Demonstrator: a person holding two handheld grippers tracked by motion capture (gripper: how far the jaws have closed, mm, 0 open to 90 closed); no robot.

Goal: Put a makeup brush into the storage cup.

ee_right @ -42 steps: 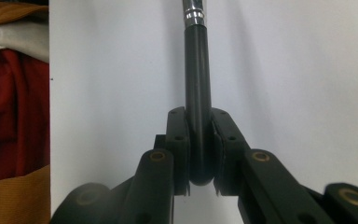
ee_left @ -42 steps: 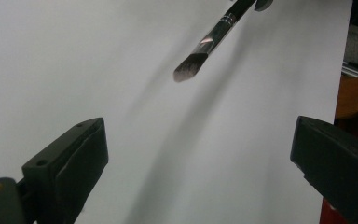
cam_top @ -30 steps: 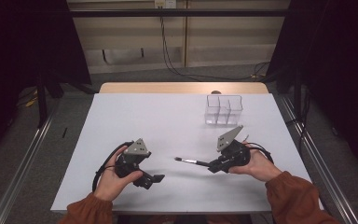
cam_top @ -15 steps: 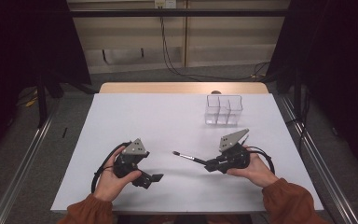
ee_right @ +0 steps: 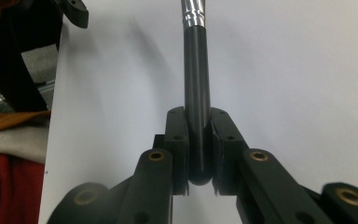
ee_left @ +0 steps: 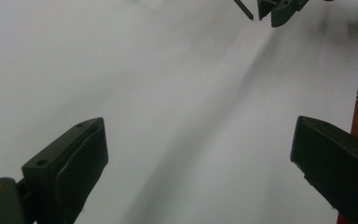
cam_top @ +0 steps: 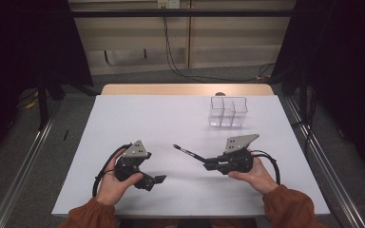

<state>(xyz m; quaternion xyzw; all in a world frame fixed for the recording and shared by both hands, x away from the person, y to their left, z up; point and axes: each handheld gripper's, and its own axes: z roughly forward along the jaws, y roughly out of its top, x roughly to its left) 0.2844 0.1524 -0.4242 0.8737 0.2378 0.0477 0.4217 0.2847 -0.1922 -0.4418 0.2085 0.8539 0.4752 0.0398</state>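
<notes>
My right gripper (cam_top: 208,165) (ee_right: 197,126) is shut on the butt end of a slim black pen-like stick (cam_top: 187,153) (ee_right: 196,84) with a silver band. The stick points left and away over the white table (cam_top: 171,118). My left gripper (cam_top: 158,179) (ee_left: 200,154) rests on the table at the front left, jaws wide open with only bare table between them. In the left gripper view the right gripper (ee_left: 279,7) and the stick's tip (ee_left: 243,8) show at the top edge.
A clear plastic box with compartments (cam_top: 227,112) stands at the back right of the table. Metal rails run along both sides of the table, and cables hang down the back wall. The person's orange sleeves enter from the near edge.
The right hand has shifted slightly left and the stick's tip has swung a little farther away. The left hand has not moved.
</notes>
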